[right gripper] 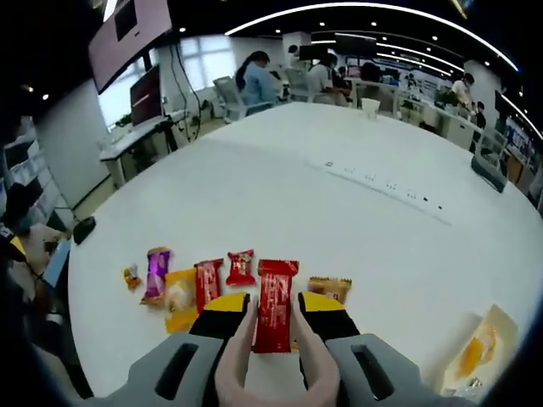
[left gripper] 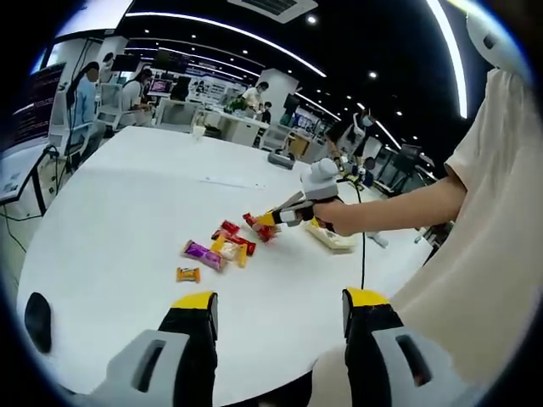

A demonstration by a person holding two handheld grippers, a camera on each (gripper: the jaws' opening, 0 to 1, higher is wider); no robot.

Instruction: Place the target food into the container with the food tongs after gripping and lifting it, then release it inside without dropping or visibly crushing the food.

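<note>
We saw the right hand-held gripper (right gripper: 273,326) working a pair of pale food tongs (right gripper: 273,365), whose two arms ran forward between its jaws and straddled a long red snack packet (right gripper: 274,303). The jaws pressed on the tongs, though we could not tell whether the tips were actually pinching the packet or only flanking it. The packet lay flat on the white worktop (right gripper: 339,203), its foil smooth and uncrushed, at the near end of a row of wrapped snacks: a smaller red packet (right gripper: 240,266), another red one (right gripper: 206,284), a yellow one (right gripper: 178,292), a purple one (right gripper: 156,273) and a brown one (right gripper: 329,288).

We judged the gripping step to be in hand, with the lift not yet made. The next move called for a gentle squeeze, a level lift, and a carry to the pale container (right gripper: 477,348) lying well apart at the worktop's edge.

The left hand-held gripper (left gripper: 280,309) hovered spread and empty above the worktop, watching the right hand-held gripper at the snacks.
</note>
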